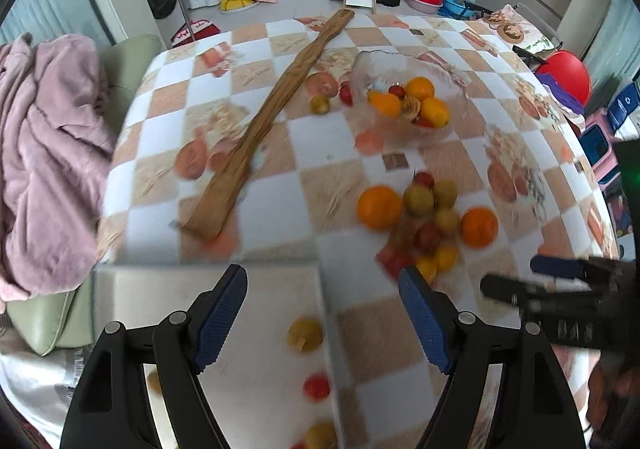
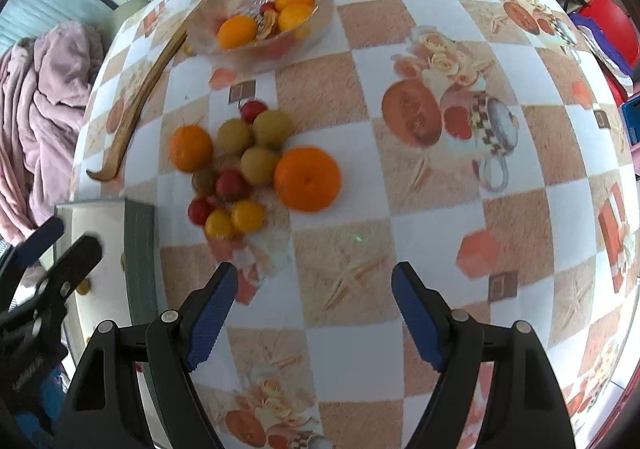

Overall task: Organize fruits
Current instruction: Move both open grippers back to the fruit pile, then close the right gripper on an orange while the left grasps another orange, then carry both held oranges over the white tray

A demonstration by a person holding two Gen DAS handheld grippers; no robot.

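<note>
Taking the pile of loose fruit (image 2: 244, 165) on the checked tablecloth (image 2: 432, 209) as the landmark: it is a tight cluster of two oranges, several greenish-yellow round fruits, small red ones and two small yellow ones. The bigger orange (image 2: 307, 178) sits on the pile's right edge, the smaller orange (image 2: 190, 147) on its left edge. Beyond the pile stands a clear glass bowl (image 2: 320, 9) already holding oranges and a few small fruits; just beside the pile on its near left is a white tray (image 1: 264, 289) with a few small fruits lying in it; a long wooden board (image 1: 272, 109) lies farther off to the left. The right gripper (image 2: 314, 309) hangs over bare cloth with its blue pads spread wide and nothing between them; the pile lies ahead of it and a little to its left, the bigger orange being the closest piece. The left gripper (image 1: 322, 313) is likewise spread and empty, straddling the tray's right wall, with the pile ahead and to its right, the small yellow fruits nearest. Both look about equally near, so my judgement is that either could reach next: the right for the orange, the left for the small ones by the tray. The round fruits offer no long axis to line up on.
</note>
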